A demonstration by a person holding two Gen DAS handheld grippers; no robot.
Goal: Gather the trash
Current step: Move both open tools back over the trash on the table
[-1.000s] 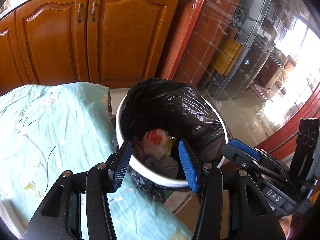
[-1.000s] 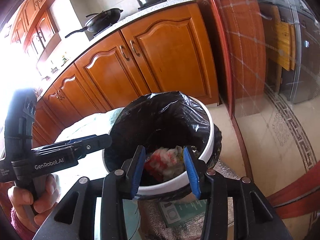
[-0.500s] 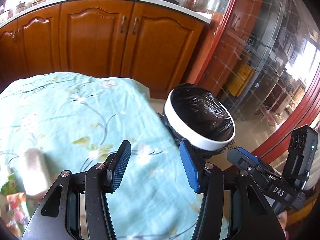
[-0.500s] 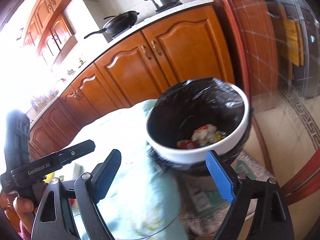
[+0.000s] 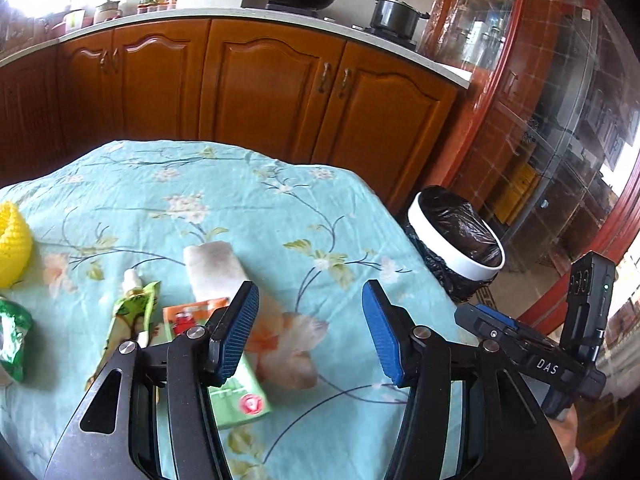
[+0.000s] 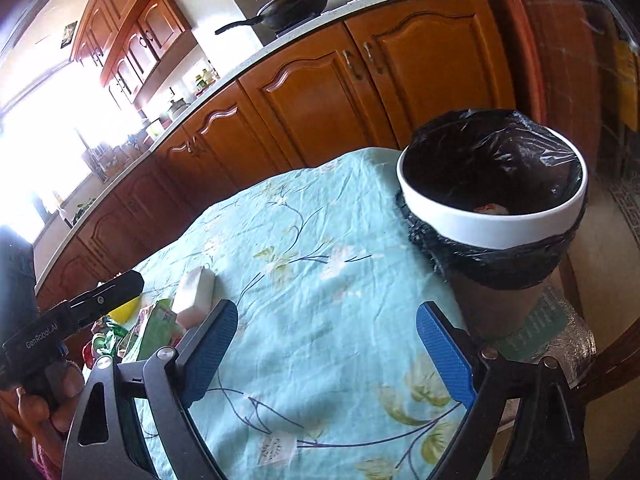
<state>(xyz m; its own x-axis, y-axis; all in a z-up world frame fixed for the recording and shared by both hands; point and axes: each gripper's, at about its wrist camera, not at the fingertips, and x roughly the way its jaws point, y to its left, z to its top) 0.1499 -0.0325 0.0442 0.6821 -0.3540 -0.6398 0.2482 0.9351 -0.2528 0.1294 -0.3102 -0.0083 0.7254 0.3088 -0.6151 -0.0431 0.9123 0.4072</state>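
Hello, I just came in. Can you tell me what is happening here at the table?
A person is clearing trash with two handheld grippers. The left gripper and right gripper are both open and empty above the light-blue floral tablecloth. A green-and-orange flat packet, a green squeeze pouch and a white folded tissue lie on it. The white-rimmed bin with a black liner beside the table holds some trash.

White-rimmed round bin with black plastic liner [image 5: 460, 240]: upright beside table edge, liner folded over rim, scraps of red-white trash visible at bottom in right wrist view [image 6: 491, 209].
Green spouted drink pouch [image 5: 130, 316]: flat on cloth.
Orange-and-green flat wrapper [image 5: 224, 368]: just beside pouch, partly under finger.
Whitish stained rectangular sponge block [image 5: 218, 268]: touching wrapper's far end.
Crumpled green foil wrapper [image 5: 12, 338]: at left edge.
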